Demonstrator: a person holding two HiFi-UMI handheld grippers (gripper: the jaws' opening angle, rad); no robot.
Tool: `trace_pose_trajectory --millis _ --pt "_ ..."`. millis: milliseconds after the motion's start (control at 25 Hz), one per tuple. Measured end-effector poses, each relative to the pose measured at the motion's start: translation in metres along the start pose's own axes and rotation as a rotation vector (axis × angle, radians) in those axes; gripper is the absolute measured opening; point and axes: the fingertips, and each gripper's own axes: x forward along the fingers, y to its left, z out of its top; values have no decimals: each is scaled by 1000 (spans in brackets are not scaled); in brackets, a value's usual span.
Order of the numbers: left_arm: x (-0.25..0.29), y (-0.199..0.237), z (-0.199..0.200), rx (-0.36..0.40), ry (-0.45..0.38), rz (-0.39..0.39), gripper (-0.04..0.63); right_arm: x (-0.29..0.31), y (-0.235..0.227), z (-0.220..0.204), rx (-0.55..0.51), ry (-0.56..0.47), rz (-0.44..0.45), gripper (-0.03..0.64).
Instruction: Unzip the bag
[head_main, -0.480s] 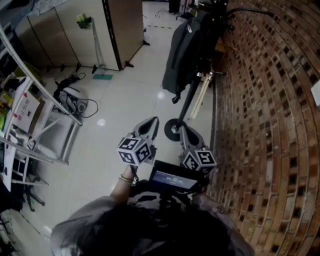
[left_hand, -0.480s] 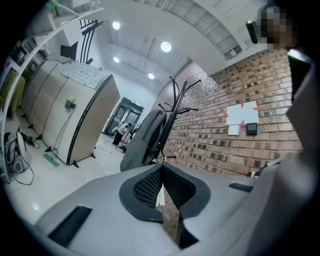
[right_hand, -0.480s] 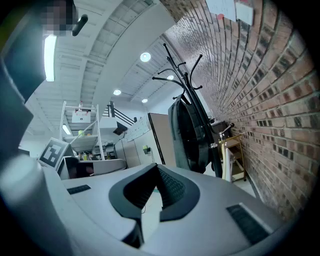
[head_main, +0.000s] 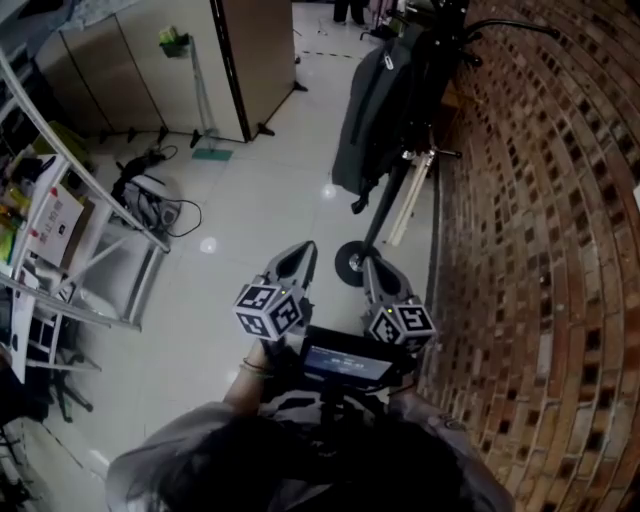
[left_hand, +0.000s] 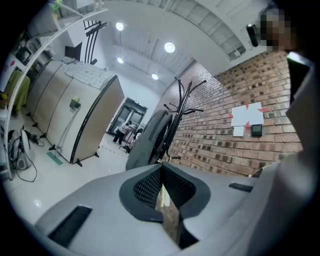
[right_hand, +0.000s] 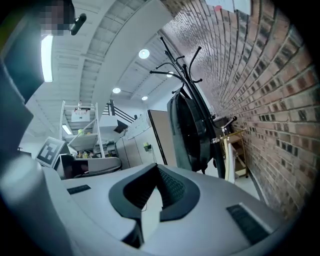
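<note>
A dark grey backpack hangs upright on a black coat stand by the brick wall, well ahead of both grippers. It also shows in the left gripper view as the backpack and in the right gripper view as the backpack. My left gripper and right gripper are held side by side low in front of the person, pointing toward the stand. The left gripper is shut with nothing in it. The right gripper is likewise shut and empty. Neither touches the bag.
The coat stand's round base sits on the pale floor just ahead of the grippers. The brick wall runs along the right. A pale wooden frame leans by the stand. Metal shelving and cables lie left; partition panels stand behind.
The head view has shifted slightly, so the grippers sit a little lower in it. Both stay shut and side by side; the bag hangs as before.
</note>
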Motion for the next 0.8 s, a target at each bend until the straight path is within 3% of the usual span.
trace_pose_trajectory --millis 240,480,800 --pt "20 43 18 4 0 -26 9 41 2 9 -11 -29 -41 9" --pt "50 88 56 29 20 -107 9 98 10 28 5 -89 -111 9" --pt "94 130 89 72 72 -240 9 147 -8 88 -94 -191 -270 11"
